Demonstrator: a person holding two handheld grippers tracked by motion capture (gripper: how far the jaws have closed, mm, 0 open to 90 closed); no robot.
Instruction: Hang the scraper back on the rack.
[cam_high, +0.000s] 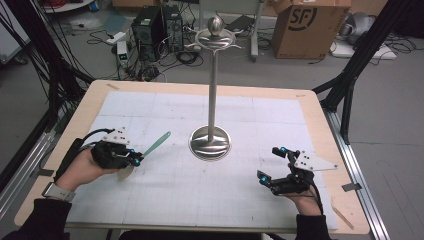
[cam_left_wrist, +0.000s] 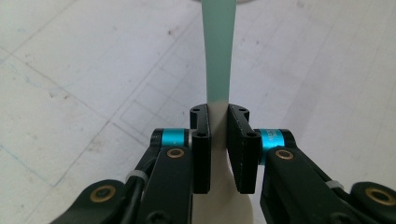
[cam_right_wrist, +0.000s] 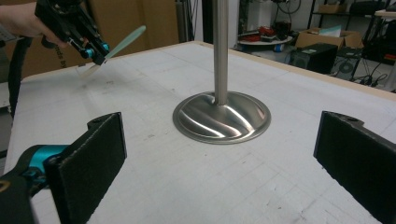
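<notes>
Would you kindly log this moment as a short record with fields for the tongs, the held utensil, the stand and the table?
left tongs: shut on the spatula, held above the table
spatula: pale green handle pointing toward the stand, whitish head behind the pads
right tongs: open, nothing between them, low over the mat, facing the stand
stand: upright metal pole on a round base, hook ring and ball at the top, nothing hanging on it
table: wooden top covered by a white grid mat

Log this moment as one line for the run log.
left hand-held gripper: shut on green-handled spatula, lifted off mat | right hand-held gripper: open, empty | metal stand: upright mid-table
</notes>
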